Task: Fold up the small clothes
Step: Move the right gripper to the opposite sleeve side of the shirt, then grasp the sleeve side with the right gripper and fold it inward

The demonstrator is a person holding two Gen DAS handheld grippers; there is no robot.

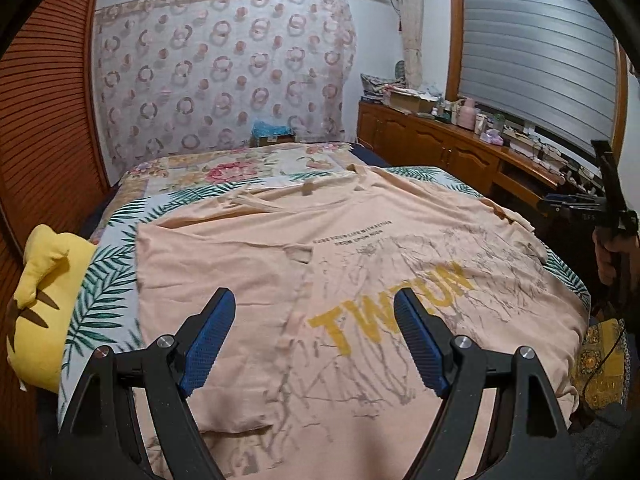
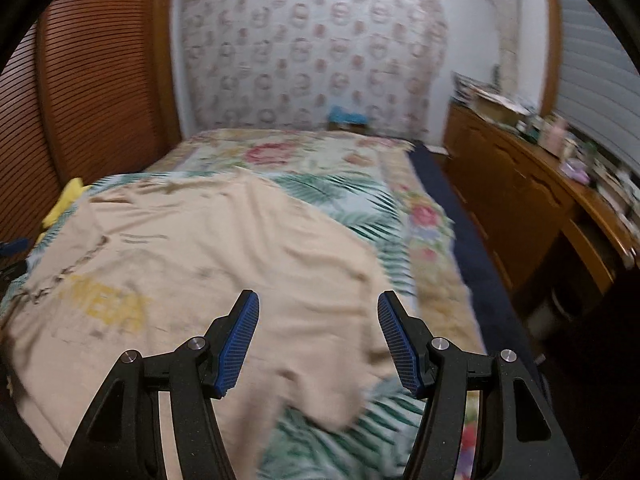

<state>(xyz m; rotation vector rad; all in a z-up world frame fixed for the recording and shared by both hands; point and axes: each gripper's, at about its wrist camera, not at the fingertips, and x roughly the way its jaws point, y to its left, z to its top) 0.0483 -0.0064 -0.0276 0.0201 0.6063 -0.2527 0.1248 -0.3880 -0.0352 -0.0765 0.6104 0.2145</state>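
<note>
A peach T-shirt (image 1: pixel 360 248) with yellow lettering lies spread on the bed, its left side folded in over the front. My left gripper (image 1: pixel 316 300) hovers open above the shirt's near part, blue pads apart, nothing between them. In the right wrist view the same T-shirt (image 2: pixel 224 256) appears blurred, with a sleeve reaching toward the near right. My right gripper (image 2: pixel 318 304) is open above that sleeve side, holding nothing. At the right edge of the left wrist view the right gripper (image 1: pixel 608 184) shows as a dark frame held by a hand.
The bed carries a palm-leaf sheet (image 1: pixel 116 216) and a floral cover (image 1: pixel 232 168). A yellow plush pillow (image 1: pixel 40 300) lies at the bed's left edge. A cluttered wooden cabinet (image 1: pixel 448 144) runs along the right wall. A slatted wooden door (image 1: pixel 44 100) stands on the left.
</note>
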